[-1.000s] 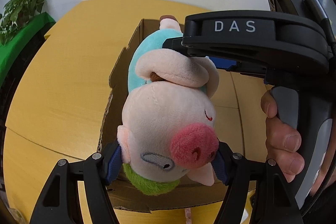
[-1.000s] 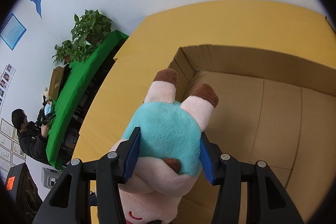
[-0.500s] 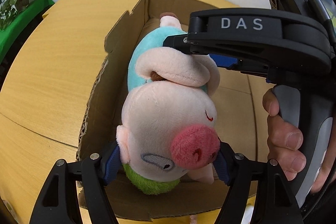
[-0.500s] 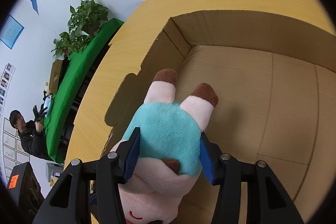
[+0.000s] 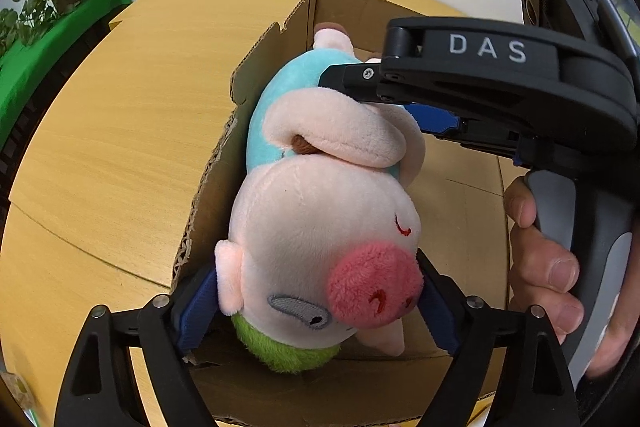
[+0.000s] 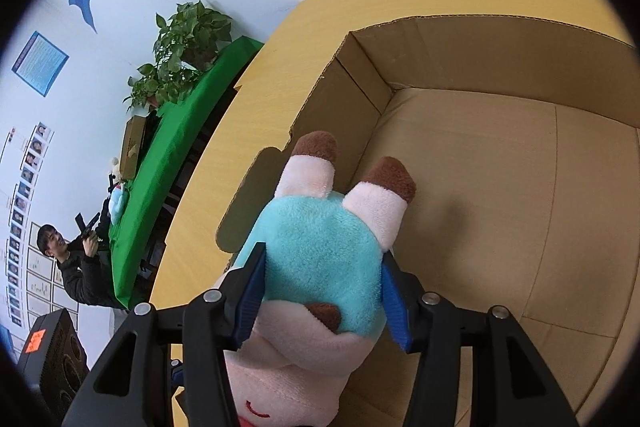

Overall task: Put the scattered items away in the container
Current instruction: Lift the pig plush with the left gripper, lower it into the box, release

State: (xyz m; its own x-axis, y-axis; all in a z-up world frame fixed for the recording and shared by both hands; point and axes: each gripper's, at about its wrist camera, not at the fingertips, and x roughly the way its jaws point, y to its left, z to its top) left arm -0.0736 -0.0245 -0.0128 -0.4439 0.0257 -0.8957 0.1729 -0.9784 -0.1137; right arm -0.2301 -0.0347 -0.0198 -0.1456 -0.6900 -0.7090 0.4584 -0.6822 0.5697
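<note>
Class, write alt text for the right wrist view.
The right gripper clamps a plush pig by its teal body, feet pointing into an open cardboard box on a yellow table. Plants and a seated person are behind.

A fuzzy plush pig (image 5: 320, 227) is shown in soft pile cloth, with stitched eyes. The cardboard box (image 6: 480, 155) is seen as matt corrugated paper with ragged edges. The table (image 5: 120, 131) is finished in smooth wood-look laminate. Matt black plastic is seen on the right gripper (image 6: 322, 301), with ribbed blue pads (image 6: 394, 311).
</note>
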